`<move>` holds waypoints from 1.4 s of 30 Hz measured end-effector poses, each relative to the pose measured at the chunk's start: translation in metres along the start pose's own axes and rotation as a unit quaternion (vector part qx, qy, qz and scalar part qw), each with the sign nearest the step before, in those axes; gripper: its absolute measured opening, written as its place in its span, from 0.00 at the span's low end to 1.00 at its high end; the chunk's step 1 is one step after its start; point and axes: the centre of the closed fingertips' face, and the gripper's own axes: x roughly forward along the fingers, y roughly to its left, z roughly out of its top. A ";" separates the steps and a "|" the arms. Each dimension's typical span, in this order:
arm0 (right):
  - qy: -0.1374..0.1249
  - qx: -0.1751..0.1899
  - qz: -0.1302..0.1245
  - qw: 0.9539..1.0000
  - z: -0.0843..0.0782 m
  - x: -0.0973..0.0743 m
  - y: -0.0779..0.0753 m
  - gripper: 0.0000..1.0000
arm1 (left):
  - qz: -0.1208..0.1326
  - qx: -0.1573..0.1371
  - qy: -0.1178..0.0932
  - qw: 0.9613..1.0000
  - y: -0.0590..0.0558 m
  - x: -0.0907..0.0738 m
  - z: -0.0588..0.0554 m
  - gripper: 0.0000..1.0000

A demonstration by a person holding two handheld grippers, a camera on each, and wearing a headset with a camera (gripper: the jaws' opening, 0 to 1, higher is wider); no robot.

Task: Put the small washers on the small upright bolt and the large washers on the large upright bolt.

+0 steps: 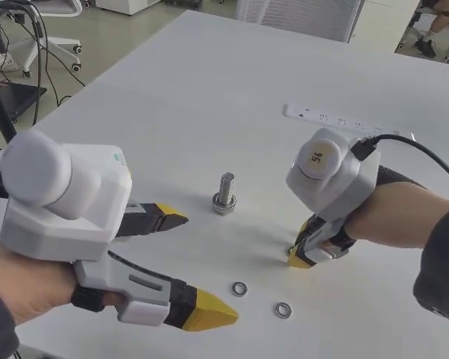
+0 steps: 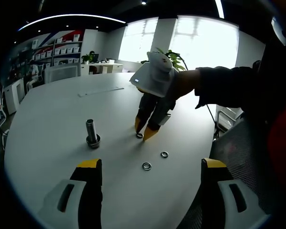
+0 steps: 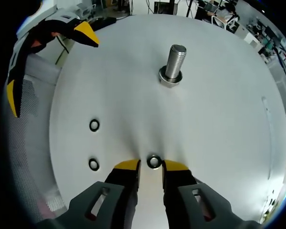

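Thin, light, hard and probably slippery, the washer [image 3: 154,161] lies flat on the table [image 3: 219,119] between the narrowly parted jaws of the right gripper [image 3: 151,167], best pinched across its rim; the left gripper [image 2: 151,164] gapes wide.

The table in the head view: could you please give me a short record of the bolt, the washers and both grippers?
bolt: one, upright on the table, a metal ring round its base
spare washers: two, flat on the table, apart from each other
third washer: flat on the table between the right gripper tips
right gripper: tips down at the table, jaws narrowly apart, washer not yet clamped
left gripper: open, above the table, holding nothing
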 end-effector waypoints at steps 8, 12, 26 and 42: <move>0.005 -0.013 0.000 1.000 0.000 0.000 0.001 0.15 | 0.001 0.000 0.000 1.000 0.000 0.000 0.001 0.85; 0.006 -0.016 0.001 1.000 0.000 -0.001 0.001 0.15 | 0.001 -0.001 0.000 1.000 0.000 0.000 0.001 0.85; 0.002 -0.012 0.005 1.000 0.000 -0.001 0.002 0.16 | 0.000 0.000 0.001 1.000 0.001 0.001 0.001 0.85; 0.005 -0.028 0.005 1.000 -0.002 -0.001 0.004 0.14 | 0.001 0.000 0.001 1.000 0.001 0.000 0.001 0.85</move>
